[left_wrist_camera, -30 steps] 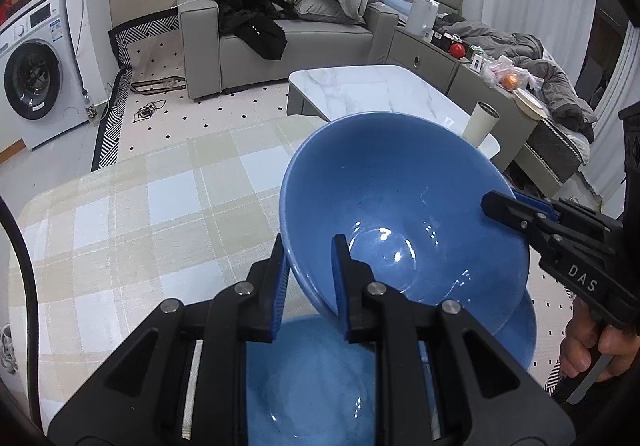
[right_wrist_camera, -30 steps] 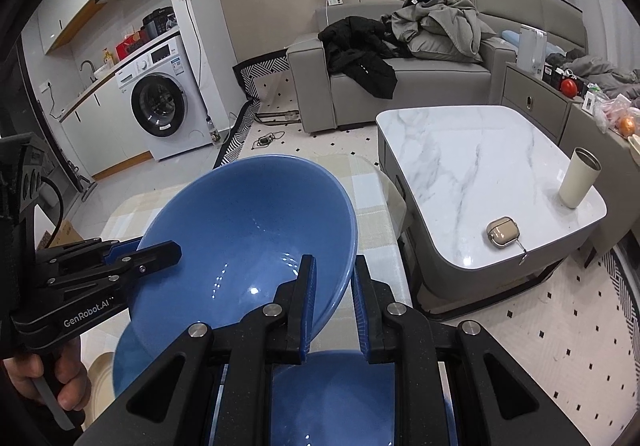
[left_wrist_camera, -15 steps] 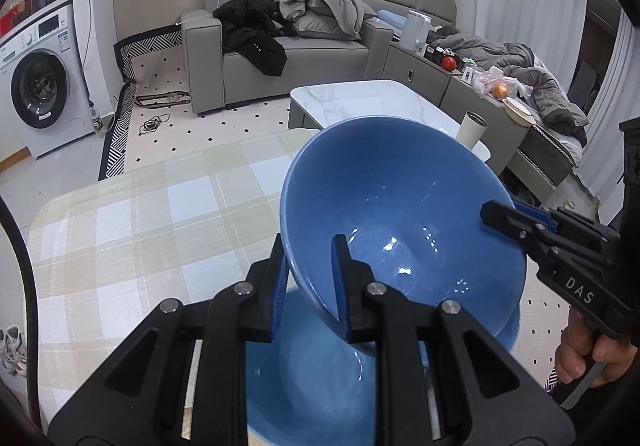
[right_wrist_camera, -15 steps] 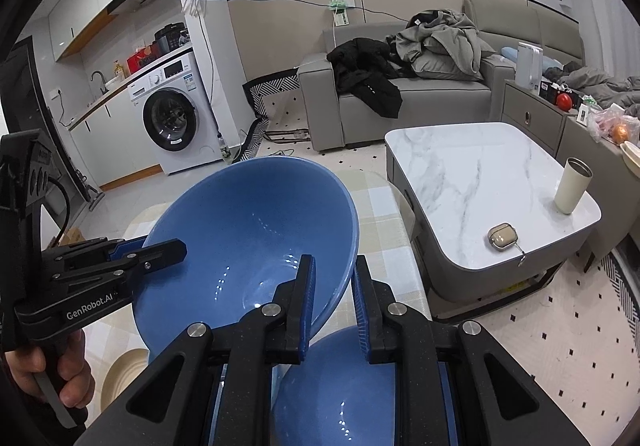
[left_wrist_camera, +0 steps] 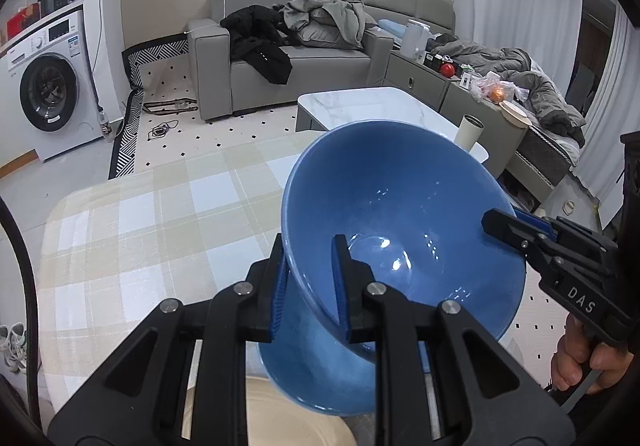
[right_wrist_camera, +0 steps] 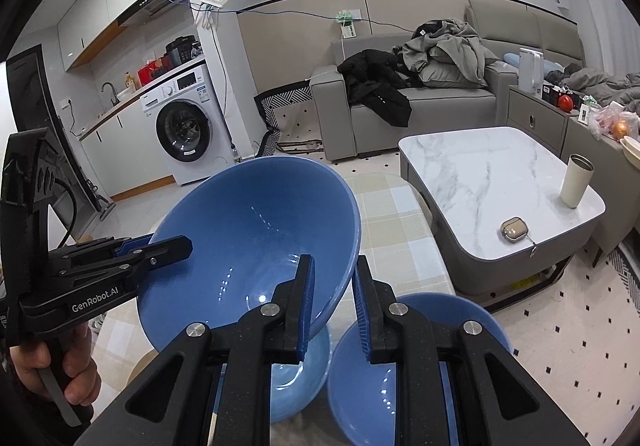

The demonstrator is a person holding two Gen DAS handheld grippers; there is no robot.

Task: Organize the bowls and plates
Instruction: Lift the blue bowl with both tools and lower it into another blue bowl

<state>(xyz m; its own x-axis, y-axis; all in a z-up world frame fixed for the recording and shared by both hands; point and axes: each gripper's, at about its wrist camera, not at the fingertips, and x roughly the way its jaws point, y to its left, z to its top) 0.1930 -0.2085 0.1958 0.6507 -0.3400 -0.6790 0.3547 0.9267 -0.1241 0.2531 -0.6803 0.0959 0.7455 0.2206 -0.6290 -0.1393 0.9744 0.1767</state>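
Observation:
A large blue bowl (left_wrist_camera: 400, 214) (right_wrist_camera: 256, 230) is held in the air between both grippers, well above the checked table. My left gripper (left_wrist_camera: 308, 278) is shut on its near rim, one finger inside and one outside. My right gripper (right_wrist_camera: 332, 298) is shut on the opposite rim; it also shows in the left wrist view (left_wrist_camera: 520, 230). Below lie a smaller blue bowl (right_wrist_camera: 416, 358), a light blue dish (right_wrist_camera: 308, 370) under the held bowl, and a cream plate (left_wrist_camera: 288, 414).
The checked tablecloth (left_wrist_camera: 140, 230) covers the table (right_wrist_camera: 396, 214), whose far edge is close. A marble coffee table (right_wrist_camera: 488, 182) with a cup (right_wrist_camera: 576, 182) and small case stands to the right. A sofa and washing machine stand behind.
Both grippers have lifted the blue bowl higher and tilted it. The smaller blue bowl and light blue dish now show uncovered below; a cream plate has come into view.

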